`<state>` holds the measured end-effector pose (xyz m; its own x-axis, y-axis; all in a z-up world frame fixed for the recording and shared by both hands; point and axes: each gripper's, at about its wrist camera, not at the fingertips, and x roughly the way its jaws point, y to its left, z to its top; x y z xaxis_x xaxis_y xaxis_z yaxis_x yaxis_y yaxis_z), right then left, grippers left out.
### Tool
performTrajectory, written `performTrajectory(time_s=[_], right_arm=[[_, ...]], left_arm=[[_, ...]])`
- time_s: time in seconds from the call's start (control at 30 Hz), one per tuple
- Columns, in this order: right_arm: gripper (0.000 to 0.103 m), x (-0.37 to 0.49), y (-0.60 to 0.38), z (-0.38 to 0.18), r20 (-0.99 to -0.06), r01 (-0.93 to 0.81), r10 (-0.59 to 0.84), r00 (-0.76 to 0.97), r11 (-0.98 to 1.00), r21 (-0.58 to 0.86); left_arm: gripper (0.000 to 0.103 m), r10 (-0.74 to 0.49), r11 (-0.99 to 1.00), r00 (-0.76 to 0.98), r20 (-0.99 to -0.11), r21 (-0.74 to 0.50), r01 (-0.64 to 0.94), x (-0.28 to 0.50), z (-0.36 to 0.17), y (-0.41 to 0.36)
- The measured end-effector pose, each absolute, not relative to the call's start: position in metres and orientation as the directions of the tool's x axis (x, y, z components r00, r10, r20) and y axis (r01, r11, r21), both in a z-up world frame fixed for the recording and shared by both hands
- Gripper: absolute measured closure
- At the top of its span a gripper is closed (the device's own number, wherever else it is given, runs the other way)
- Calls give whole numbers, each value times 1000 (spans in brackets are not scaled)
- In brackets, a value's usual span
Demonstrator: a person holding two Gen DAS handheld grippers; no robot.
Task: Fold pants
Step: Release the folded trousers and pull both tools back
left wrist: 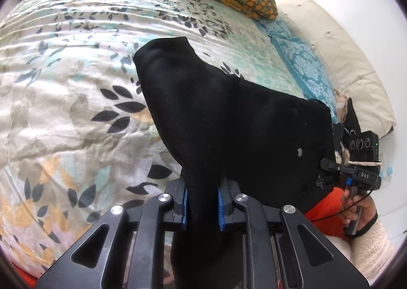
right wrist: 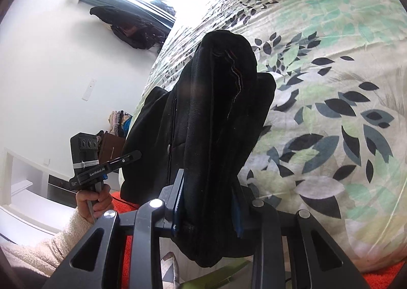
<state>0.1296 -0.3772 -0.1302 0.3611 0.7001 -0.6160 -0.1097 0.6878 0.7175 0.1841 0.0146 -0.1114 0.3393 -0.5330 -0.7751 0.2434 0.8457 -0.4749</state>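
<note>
Black fabric pants (left wrist: 229, 121) are pinched in my left gripper (left wrist: 202, 206) and right gripper (right wrist: 208, 208); I lift both evenly, keeping the cloth taut above the leaf-print bed quilt (left wrist: 76, 60).

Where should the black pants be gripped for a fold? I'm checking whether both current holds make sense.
Grip the black pants at the near edge, from the bedside, one corner each. The left gripper and right gripper are shut on that edge, and the cloth stretches away over the floral duvet.
</note>
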Motion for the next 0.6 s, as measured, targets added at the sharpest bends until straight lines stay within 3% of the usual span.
performTrajectory(time_s=[0.07,0.13,0.17,0.23,0.3,0.43,0.6], right_arm=[[72,138,-375,-135,-627,-99,687,368,699,708],[66,147,-374,-151,-655,-74,672,345,715,695],[61,154,-373,-166,-687,-39,651,322,734,678],[33,159,-374,-188,-804,53,523,282,829,557],[19,150,-380,-185,-810,75,484,330,842,534],[0,121,-393,-139,-804,72,374,463,887,455],[0,95,-378,-55,-803,67,158,575,969,238]], left_arm=[[85,-508,860,336,-793,-447,245,193,-121,13],[68,-422,903,299,-856,-369,219,202,-147,10],[53,-339,938,288,-896,-297,178,205,-161,10],[36,-286,958,318,-904,-259,125,199,-169,23],[20,-265,964,374,-889,-253,82,186,-156,37],[15,-134,990,495,-858,-94,105,162,-111,41],[5,-37,991,656,-754,57,122,124,-35,12]])
